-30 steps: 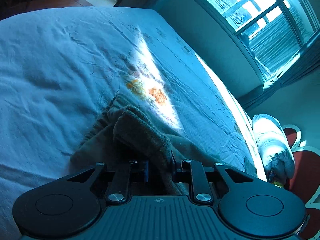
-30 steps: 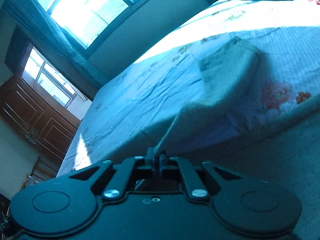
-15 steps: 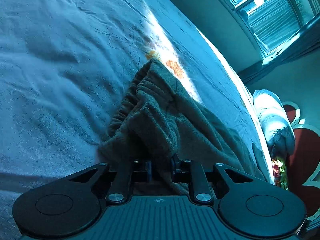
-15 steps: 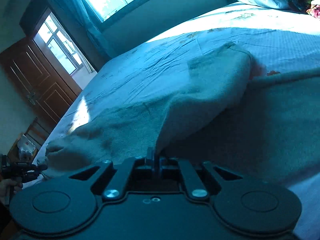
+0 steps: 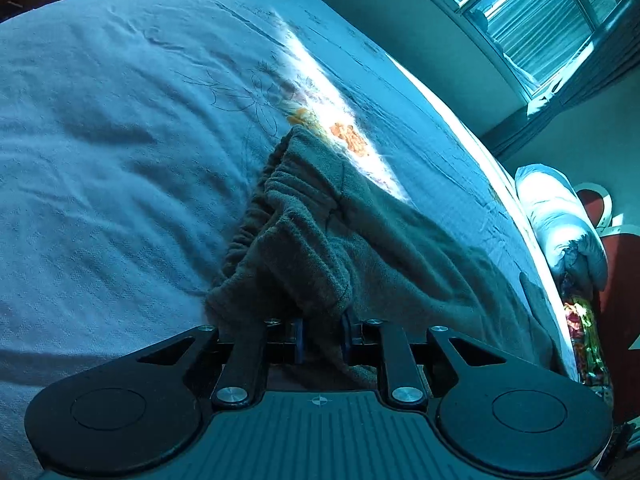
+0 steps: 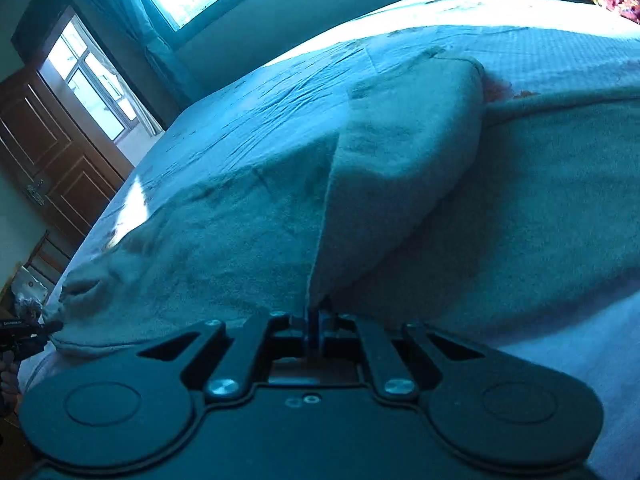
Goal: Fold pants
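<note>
Since half a second ago, more of my grey-green fleecy pants [image 5: 360, 240] has settled flat on the pale blue, wrinkled floral bedsheet [image 5: 120, 140]. Their gathered elastic waistband points far-left, legs trailing near-right. My left gripper [image 5: 322, 334] pinches a thick fleece bunch; my right gripper [image 6: 316, 320] clamps a thin folded edge, lifted tent-like.

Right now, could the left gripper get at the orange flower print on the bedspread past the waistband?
Probably not yet. The left gripper is shut on the pants, whose bunched waistband lies between it and the orange flower print; it would have to let go first.
</note>
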Tool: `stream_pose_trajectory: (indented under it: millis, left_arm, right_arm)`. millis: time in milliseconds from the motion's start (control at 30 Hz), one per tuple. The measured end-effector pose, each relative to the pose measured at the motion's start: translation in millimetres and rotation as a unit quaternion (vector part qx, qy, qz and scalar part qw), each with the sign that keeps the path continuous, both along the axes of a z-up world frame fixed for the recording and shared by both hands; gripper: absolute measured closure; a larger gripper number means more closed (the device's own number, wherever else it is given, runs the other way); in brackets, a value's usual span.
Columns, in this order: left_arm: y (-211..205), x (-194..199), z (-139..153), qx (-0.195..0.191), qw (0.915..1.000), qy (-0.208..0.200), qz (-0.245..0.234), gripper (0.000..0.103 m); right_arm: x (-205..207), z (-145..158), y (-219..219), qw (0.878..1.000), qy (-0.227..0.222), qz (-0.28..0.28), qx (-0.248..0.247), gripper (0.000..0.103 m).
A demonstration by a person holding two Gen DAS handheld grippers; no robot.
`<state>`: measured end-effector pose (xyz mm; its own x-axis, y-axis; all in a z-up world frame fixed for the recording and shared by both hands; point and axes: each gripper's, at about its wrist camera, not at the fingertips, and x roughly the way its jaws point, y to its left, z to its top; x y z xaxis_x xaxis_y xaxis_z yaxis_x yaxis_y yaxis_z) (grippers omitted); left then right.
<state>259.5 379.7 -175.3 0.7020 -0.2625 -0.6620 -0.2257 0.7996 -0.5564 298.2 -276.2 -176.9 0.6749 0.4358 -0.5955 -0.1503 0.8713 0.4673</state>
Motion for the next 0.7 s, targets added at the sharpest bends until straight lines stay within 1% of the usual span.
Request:
stream_pose_trajectory:
  millis: [67, 133, 167, 200, 233, 267, 300, 367, 433, 533, 633, 700]
  left_arm:
    - [-2.9, -1.4, 2.4, 0.009, 0.9999, -0.002, -0.004, 0.083]
    - [-1.2, -5.6, 9.8, 0.003, 0.9998, -0.018, -0.002, 0.083]
    - [-2.1, -7.3, 13.2, 0.011, 0.9997, -0.021, -0.005, 0.083]
    - [-4.5, -8.1, 13.4, 0.029, 0.9994, -0.015, -0.008, 0.083]
    - [-5.9, -7.6, 8.1, 0.034, 0.9994, -0.006, -0.008, 0.083]
    - [-6.6, -7.6, 2.3, 0.034, 0.9994, -0.001, -0.008, 0.083]
    - [-7.0, -8.7, -0.3, 0.033, 0.9994, -0.003, -0.005, 0.083]
    - [-5.8, -12.1, -0.1, 0.027, 0.9996, -0.008, 0.002, 0.083]
    - [-8.4, -13.3, 0.3, 0.035, 0.9994, -0.008, 0.001, 0.083]
    - [-8.9, -12.7, 1.8, 0.036, 0.9993, -0.007, 0.002, 0.083]
    - [-12.8, -11.0, 4.2, 0.05, 0.9987, -0.007, -0.002, 0.083]
    - [-13.7, -11.3, 5.3, 0.053, 0.9986, -0.007, 0.0, 0.083]
  right_arm:
    - [-2.0, 3.9, -0.4, 1.0, -0.003, -0.001, 0.0, 0.103]
    - [-4.5, 11.4, -0.4, 1.0, -0.013, 0.003, -0.003, 0.103]
    - [-6.1, 15.8, 0.5, 1.0, -0.022, 0.004, -0.004, 0.103]
    - [-8.4, 18.0, 0.9, 0.999, -0.031, 0.007, -0.012, 0.103]
    - [-7.2, 15.4, 2.6, 0.999, -0.028, 0.01, -0.024, 0.103]
    - [-4.0, 9.3, 3.8, 0.999, -0.014, 0.011, -0.033, 0.103]
    - [-0.1, 1.2, 2.8, 1.0, 0.003, 0.006, -0.025, 0.103]
    - [-1.2, 2.3, 1.3, 1.0, 0.002, 0.0, -0.019, 0.103]
    - [-2.4, 6.2, 3.0, 1.0, -0.004, 0.001, -0.023, 0.103]
    - [-1.9, 4.7, 0.5, 1.0, 0.0, 0.003, -0.019, 0.103]
    - [-1.7, 4.0, 1.0, 1.0, 0.002, 0.002, -0.02, 0.103]
    - [-2.1, 4.8, 0.3, 1.0, 0.001, 0.002, -0.02, 0.103]
